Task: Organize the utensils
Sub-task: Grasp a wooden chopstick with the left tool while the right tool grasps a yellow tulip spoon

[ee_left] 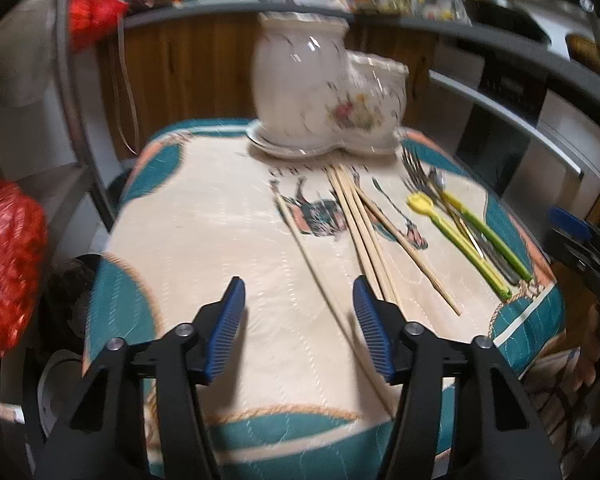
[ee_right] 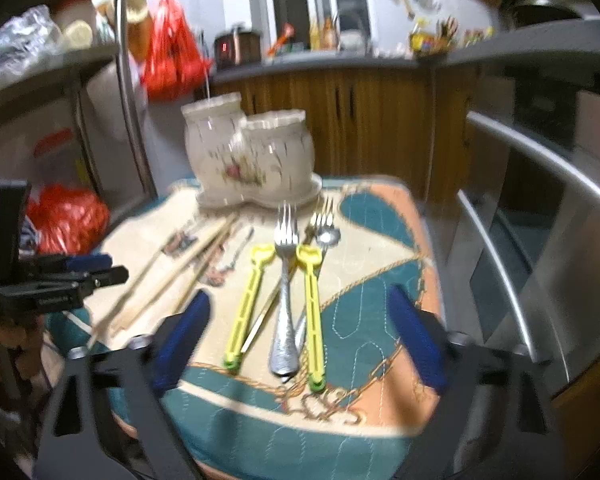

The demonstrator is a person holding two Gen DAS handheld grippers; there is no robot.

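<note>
A white floral two-pot ceramic holder [ee_left: 320, 92] stands at the far edge of a patterned cloth [ee_left: 204, 216]; it also shows in the right wrist view [ee_right: 248, 156]. Several wooden chopsticks [ee_left: 364, 232] lie in the middle, one [ee_left: 312, 264] apart to the left. Metal forks [ee_right: 286, 276], a spoon [ee_right: 328, 236] and two yellow-green plastic utensils [ee_right: 314, 312] lie on the right. My left gripper [ee_left: 298, 284] is open above the single chopstick's near end. My right gripper [ee_right: 298, 300] is open wide above the fork handles. The left gripper also shows in the right wrist view [ee_right: 92, 270].
Red plastic bags [ee_left: 8, 264] hang and sit at the left beside a metal rack [ee_left: 72, 92]. A wooden cabinet with a cluttered dark counter [ee_right: 360, 60] stands behind. A steel appliance with rails [ee_right: 540, 216] is at the right.
</note>
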